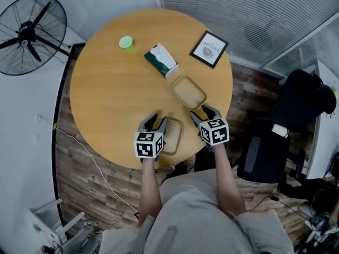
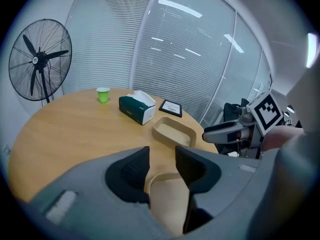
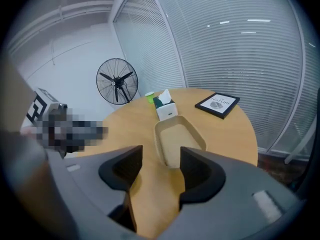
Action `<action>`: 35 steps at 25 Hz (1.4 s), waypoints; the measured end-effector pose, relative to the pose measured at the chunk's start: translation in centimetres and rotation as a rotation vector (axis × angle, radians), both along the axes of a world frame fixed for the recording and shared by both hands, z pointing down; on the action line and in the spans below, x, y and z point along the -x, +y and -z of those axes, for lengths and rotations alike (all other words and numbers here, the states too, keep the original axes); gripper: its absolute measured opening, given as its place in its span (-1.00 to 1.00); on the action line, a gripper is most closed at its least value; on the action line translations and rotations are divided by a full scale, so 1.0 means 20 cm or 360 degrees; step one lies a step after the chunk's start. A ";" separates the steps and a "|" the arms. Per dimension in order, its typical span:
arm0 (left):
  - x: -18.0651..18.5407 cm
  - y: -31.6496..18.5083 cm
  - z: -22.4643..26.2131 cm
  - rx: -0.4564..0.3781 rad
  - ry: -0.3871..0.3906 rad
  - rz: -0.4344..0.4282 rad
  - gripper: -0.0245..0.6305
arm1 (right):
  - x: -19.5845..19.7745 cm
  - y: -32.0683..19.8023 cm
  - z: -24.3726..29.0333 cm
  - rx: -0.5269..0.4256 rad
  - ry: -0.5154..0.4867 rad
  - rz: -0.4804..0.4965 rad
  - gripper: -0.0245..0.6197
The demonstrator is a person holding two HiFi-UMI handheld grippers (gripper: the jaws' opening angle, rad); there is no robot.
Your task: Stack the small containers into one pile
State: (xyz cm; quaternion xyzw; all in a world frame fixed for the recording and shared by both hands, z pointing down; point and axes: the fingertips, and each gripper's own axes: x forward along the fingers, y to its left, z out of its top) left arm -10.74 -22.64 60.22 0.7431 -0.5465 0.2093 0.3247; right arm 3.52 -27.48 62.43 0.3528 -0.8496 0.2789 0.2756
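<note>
Two shallow beige containers lie on the round wooden table (image 1: 106, 89). The far container (image 1: 188, 91) sits right of centre and shows as a container (image 2: 173, 132) in the left gripper view and a container (image 3: 177, 139) straight ahead in the right gripper view. The near container (image 1: 173, 136) lies at the table's front edge. My left gripper (image 1: 156, 121) stands open at that container's left side; the near container (image 2: 167, 196) shows low between the jaws (image 2: 161, 159). My right gripper (image 1: 204, 112) is open and holds nothing, just short of the far container (image 3: 160, 159).
At the back of the table stand a green cup (image 1: 125, 43), a green-and-white tissue box (image 1: 161, 60) and a framed picture (image 1: 209, 48). A floor fan (image 1: 32, 33) stands to the left, a black office chair (image 1: 275, 142) to the right. White blinds run behind.
</note>
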 end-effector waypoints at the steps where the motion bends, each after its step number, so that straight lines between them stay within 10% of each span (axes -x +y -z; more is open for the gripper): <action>1: -0.01 -0.03 0.00 0.0001 -0.0012 0.0004 -0.41 | -0.02 -0.07 -0.01 -0.0007 0.0026 0.0020 -0.20; 10: -0.14 -0.14 0.04 0.0022 -0.0060 0.0071 -0.42 | -0.01 -0.51 -0.19 -0.0003 0.0207 0.0301 -0.24; 20: -0.16 -0.09 0.02 0.0062 -0.0076 0.0293 -0.91 | 0.03 -0.58 -0.40 0.0123 0.0242 0.0497 -0.32; 35: -0.05 0.04 -0.03 0.0096 -0.0047 0.0461 -0.91 | 0.00 -0.56 -0.41 0.0150 0.0293 0.0314 -0.89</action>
